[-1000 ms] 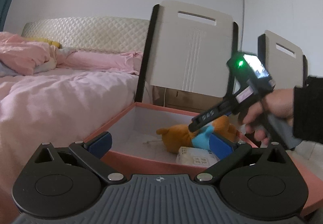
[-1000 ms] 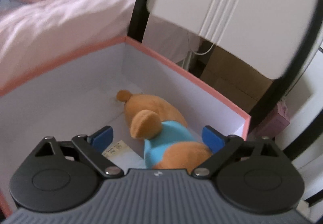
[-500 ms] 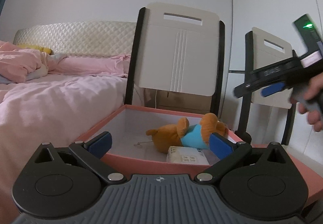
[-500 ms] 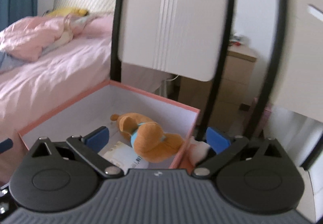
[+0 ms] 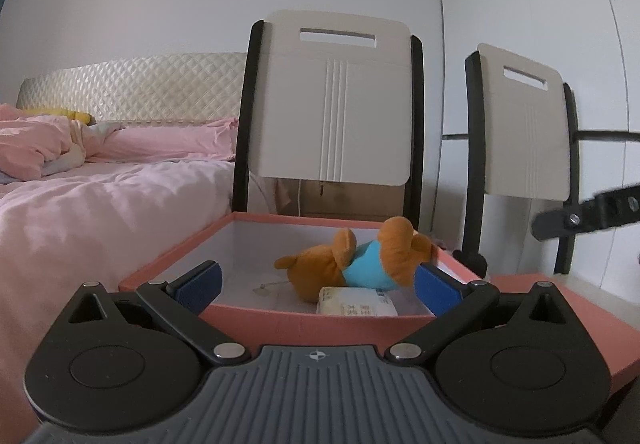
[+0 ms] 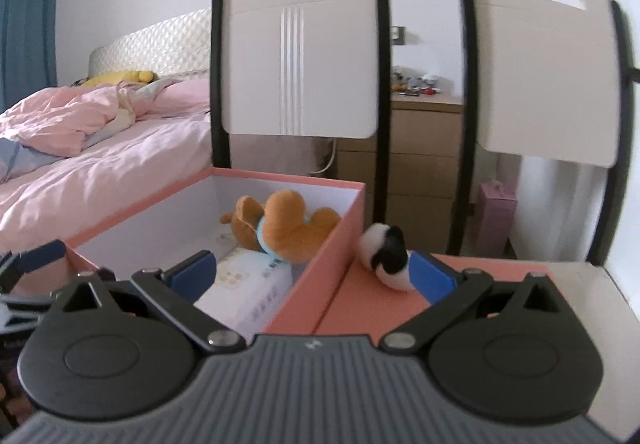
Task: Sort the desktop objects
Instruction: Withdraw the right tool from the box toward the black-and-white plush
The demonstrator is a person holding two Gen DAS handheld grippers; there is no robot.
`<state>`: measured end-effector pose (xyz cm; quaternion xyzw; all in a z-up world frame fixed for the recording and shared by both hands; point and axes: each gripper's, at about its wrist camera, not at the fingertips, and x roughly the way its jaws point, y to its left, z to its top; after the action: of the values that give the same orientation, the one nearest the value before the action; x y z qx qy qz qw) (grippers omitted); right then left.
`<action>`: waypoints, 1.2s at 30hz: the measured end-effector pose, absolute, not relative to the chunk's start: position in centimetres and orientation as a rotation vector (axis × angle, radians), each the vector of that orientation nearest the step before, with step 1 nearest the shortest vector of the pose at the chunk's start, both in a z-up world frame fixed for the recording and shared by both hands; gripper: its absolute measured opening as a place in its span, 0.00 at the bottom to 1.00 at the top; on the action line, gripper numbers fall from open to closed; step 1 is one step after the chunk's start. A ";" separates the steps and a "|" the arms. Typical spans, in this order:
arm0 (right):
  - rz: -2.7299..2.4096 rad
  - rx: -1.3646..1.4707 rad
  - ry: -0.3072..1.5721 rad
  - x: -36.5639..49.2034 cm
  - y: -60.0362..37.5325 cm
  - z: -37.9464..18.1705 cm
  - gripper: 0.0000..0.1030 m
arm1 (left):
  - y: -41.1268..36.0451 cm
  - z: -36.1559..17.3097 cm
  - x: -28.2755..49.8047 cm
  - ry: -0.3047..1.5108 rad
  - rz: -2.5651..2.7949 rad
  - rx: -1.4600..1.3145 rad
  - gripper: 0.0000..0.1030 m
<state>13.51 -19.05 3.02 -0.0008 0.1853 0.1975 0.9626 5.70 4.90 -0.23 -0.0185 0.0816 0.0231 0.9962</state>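
Note:
A pink box [image 5: 304,314] with a white inside holds an orange plush bear [image 5: 352,264] in a blue shirt and a white tissue pack [image 5: 356,306]. My left gripper [image 5: 318,284] stands open before the box's near wall, holding nothing. The right gripper [image 6: 314,272] is also open and empty, level with the box's right wall [image 6: 320,276]. From there I see the bear [image 6: 284,224], the tissue pack [image 6: 248,292] and a black-and-white plush [image 6: 386,256] on the pink lid [image 6: 372,300] beside the box. Part of the right gripper [image 5: 592,216] shows at the left wrist view's right edge.
Two white chair backs [image 6: 300,56] [image 6: 548,76] stand upright just behind the box. A bed with pink bedding [image 5: 100,204] lies to the left. A wooden dresser [image 6: 420,164] and a pink bag [image 6: 496,220] are behind the chairs.
The right gripper has pulled back from over the box and swung right, leaving the bear inside. In the left wrist view the hand has slid off the right edge. The left gripper has shifted only slightly.

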 end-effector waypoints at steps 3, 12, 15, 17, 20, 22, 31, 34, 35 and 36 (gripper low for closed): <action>0.386 0.036 0.376 12.6 -19.6 2.0 1.00 | 4.5 -0.6 6.0 0.177 0.058 -0.008 1.00; 0.330 0.037 0.324 11.7 -20.5 -0.5 1.00 | 4.2 -1.2 6.6 0.190 0.079 0.021 1.00; 0.294 0.052 0.328 12.0 -21.0 -1.1 1.00 | 4.3 -1.3 6.5 0.189 0.095 0.018 1.00; 0.282 0.061 0.323 12.3 -21.2 -1.2 1.00 | 4.3 -1.2 6.4 0.186 0.094 0.010 1.00; 0.265 0.053 0.313 12.4 -21.2 -1.3 1.00 | 4.3 -1.3 6.4 0.191 0.091 0.009 1.00; 0.263 0.047 0.314 12.4 -21.1 -1.5 1.00 | 4.4 -1.4 6.5 0.198 0.090 0.009 1.00; 0.253 0.041 0.319 12.1 -21.3 -1.7 1.00 | 4.6 -1.4 6.6 0.212 0.106 -0.005 1.00; 0.253 0.053 0.332 12.2 -21.7 -1.8 1.00 | 4.6 -1.3 6.5 0.209 0.105 -0.006 1.00; 0.255 0.053 0.339 12.3 -21.8 -1.8 1.00 | 4.6 -1.3 6.5 0.209 0.106 -0.006 1.00; 0.249 0.049 0.340 12.3 -21.9 -1.8 1.00 | 4.6 -1.3 6.4 0.209 0.106 -0.005 1.00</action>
<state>12.30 -21.88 -1.81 0.0244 0.1687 0.1237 0.9776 6.45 4.58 -1.34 -0.0027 0.1041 0.0529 0.9932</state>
